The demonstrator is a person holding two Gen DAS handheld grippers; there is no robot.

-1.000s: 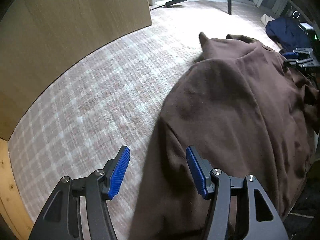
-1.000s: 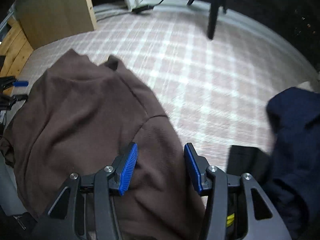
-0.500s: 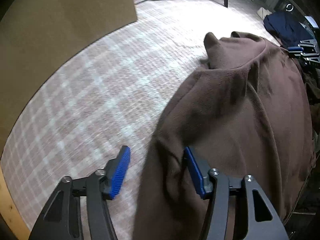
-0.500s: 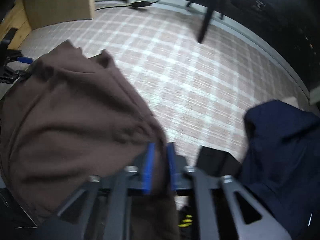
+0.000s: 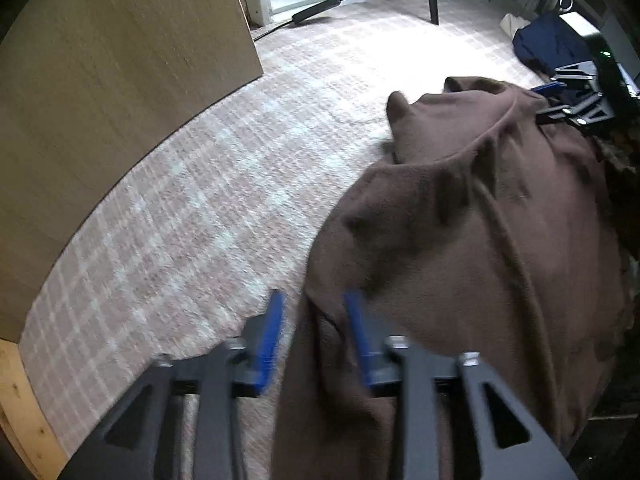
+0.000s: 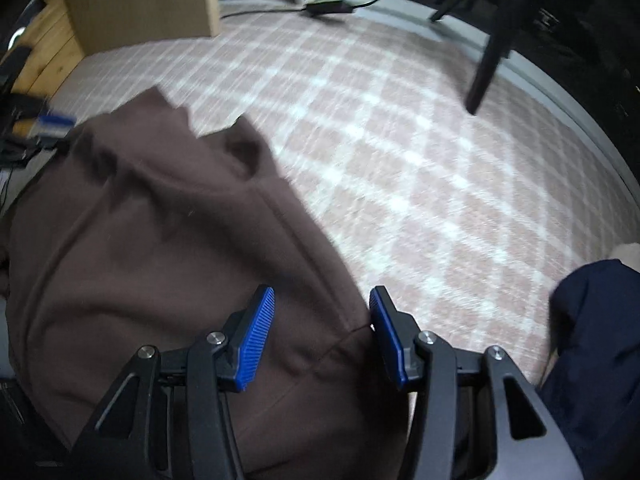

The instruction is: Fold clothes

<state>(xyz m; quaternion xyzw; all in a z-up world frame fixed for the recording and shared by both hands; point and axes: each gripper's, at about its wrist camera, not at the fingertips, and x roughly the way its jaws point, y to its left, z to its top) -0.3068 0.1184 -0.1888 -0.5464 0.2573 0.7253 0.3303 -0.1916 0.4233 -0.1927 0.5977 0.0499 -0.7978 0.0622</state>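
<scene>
A brown garment point(image 5: 460, 240) lies bunched on a pink checked carpet point(image 5: 200, 220), its collar end towards the far side. My left gripper point(image 5: 314, 332) straddles the garment's left edge. Its jaws are opening: the right pad touches the cloth and the left pad stands clear of it. In the right wrist view the same brown garment point(image 6: 160, 260) fills the left half. My right gripper point(image 6: 322, 328) hovers over its right edge with its jaws opening, the cloth lying loose between and under the pads. Each gripper shows at the far side of the other's view.
A tan wooden panel point(image 5: 100, 80) stands at the left of the carpet. A navy garment point(image 6: 592, 340) lies at the right. A dark furniture leg point(image 6: 488, 64) and a cable with a power brick point(image 6: 328, 6) sit at the far edge.
The right gripper's pads were pinched close on the brown cloth and now stand wide apart. The left gripper's jaws have narrowed around the garment's edge, and the garment has bunched up.
</scene>
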